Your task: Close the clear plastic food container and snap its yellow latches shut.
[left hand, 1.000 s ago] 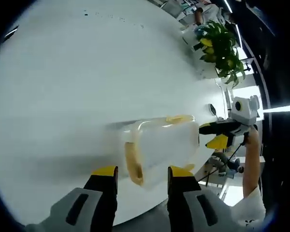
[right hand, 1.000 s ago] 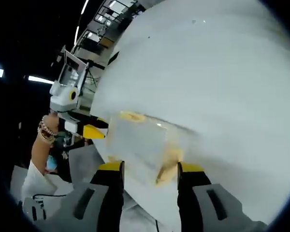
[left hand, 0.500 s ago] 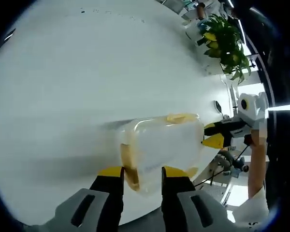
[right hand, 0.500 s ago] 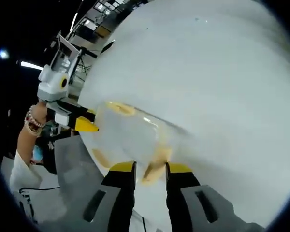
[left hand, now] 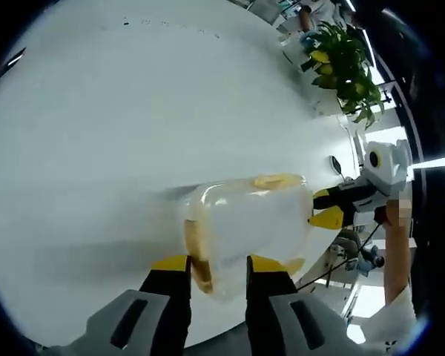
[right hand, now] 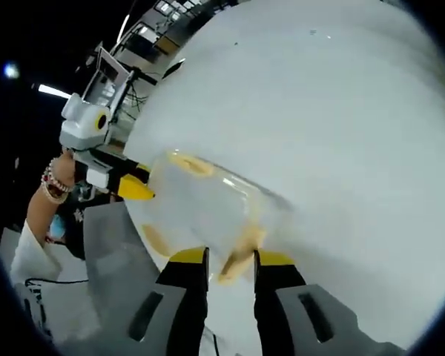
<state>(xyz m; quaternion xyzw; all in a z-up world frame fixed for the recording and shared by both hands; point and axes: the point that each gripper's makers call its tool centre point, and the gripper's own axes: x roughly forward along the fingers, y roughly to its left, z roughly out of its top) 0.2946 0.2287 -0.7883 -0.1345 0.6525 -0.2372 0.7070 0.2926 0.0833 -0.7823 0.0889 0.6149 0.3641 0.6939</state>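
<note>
The clear plastic food container (left hand: 248, 222) lies on a white table, lid on, with a yellow latch (left hand: 279, 180) on its far side. My left gripper (left hand: 216, 265) is shut on the near end, its jaws pinching the yellow end latch (left hand: 200, 252). In the right gripper view the same container (right hand: 200, 208) lies across the table edge. My right gripper (right hand: 231, 258) is shut on the opposite end latch (right hand: 239, 251). Each gripper shows in the other's view: the right one (left hand: 328, 208) and the left one (right hand: 127, 187), both at the container's ends.
The white table (left hand: 133, 111) stretches wide beyond the container, and its edge runs close under my jaws. A green potted plant (left hand: 345, 70) stands at the far right corner. A person's forearm (left hand: 397, 252) holds the right gripper; a braceleted wrist (right hand: 55, 189) holds the left.
Over the last second both pairs of jaws narrowed onto the container's end latches. Since half a second ago only the views have shifted slightly.
</note>
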